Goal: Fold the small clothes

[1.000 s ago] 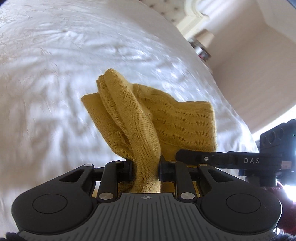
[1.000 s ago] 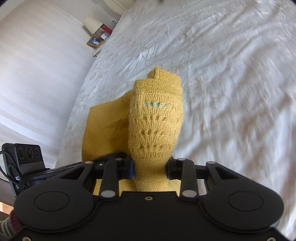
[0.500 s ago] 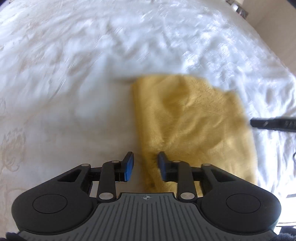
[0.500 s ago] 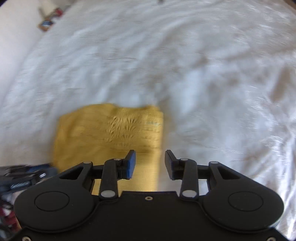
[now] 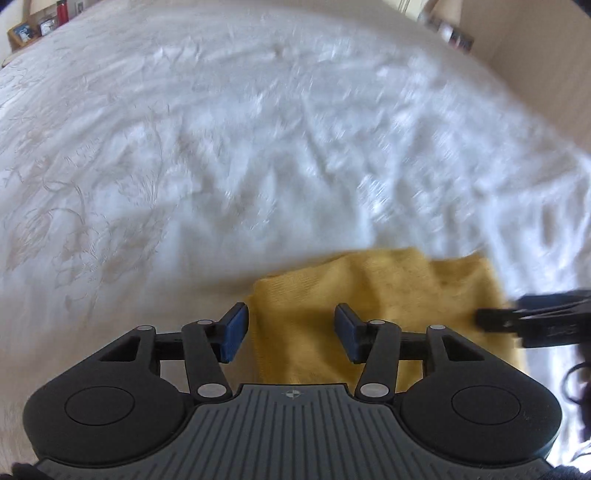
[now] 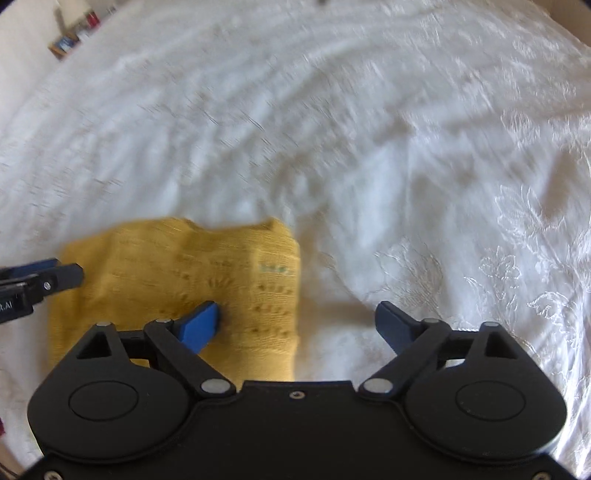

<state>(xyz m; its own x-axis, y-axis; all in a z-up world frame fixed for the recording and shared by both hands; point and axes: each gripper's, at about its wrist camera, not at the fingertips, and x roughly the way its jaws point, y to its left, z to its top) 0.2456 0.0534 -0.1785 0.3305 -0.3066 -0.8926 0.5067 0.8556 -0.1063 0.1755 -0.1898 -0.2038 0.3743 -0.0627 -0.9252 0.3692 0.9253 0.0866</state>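
Note:
A mustard-yellow knitted garment lies folded flat on the white bedspread. My left gripper is open and empty, just above the garment's near left edge. In the right wrist view the garment lies at lower left, with a lace pattern and a small label. My right gripper is open wide and empty over the garment's right edge. Each gripper's tip shows in the other's view: the right one and the left one.
The embroidered white bedspread fills both views. Small items stand on a bedside shelf at the far left, and others stand beyond the bed at the far right. A beige wall is at the right.
Both grippers let go of the garment, which dropped flat onto the bed. Both have pulled back towards the near edge and their jaws have opened wider.

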